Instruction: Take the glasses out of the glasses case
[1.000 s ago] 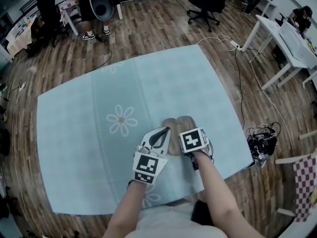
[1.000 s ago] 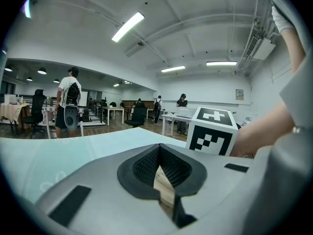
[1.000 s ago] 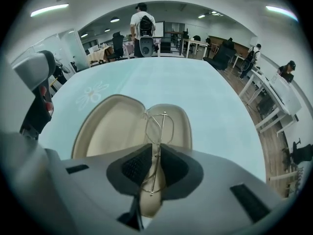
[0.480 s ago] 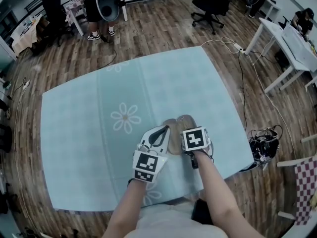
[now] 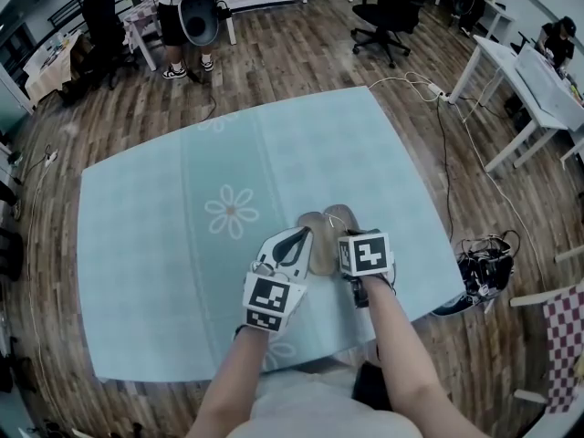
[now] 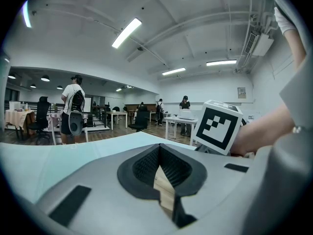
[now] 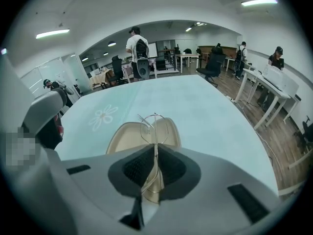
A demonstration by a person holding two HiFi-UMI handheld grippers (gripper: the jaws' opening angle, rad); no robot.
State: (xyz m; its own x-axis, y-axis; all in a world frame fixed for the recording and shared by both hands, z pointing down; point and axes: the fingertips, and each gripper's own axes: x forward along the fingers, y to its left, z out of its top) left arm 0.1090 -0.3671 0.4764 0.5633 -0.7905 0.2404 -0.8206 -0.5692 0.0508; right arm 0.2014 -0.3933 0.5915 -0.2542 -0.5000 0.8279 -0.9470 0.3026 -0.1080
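– Head view, biggest thing first: what have I got?
– Wood floor (image 5: pixel 301 53) all round, then the table (image 5: pixel 137 336) under a pale teal cloth (image 5: pixel 383 153) with a flower print. The case (image 5: pixel 321 235) lies open on it, towards the near edge, right in front of me. It is tan, and its two halves lie side by side.
– Where are my claws?
– Both are at the case. My left claw (image 5: pixel 290 245) sits over the left half. My right claw (image 7: pixel 155 168) is at the right half, but from the head camera its marker cube (image 5: pixel 367 254) covers the jaws.
– What does the left gripper view give me?
– The jaws are drawn together until they meet at the front. Tan material fills the narrow slit behind that, so I read the left claw as clamped on the case. The right claw's cube shows just beyond, off to the right, with my forearm behind it.
– And the right gripper view?
– My right claw is closed on the glasses (image 7: pixel 152 126). The thin wire frame is pinched between the pads (image 7: pixel 134 168). One round rim stands edge-on just past the jaws, above the case's open halves. The wire also runs back down between the pads towards me. I can't tell whether any part of the frame touches the lining.
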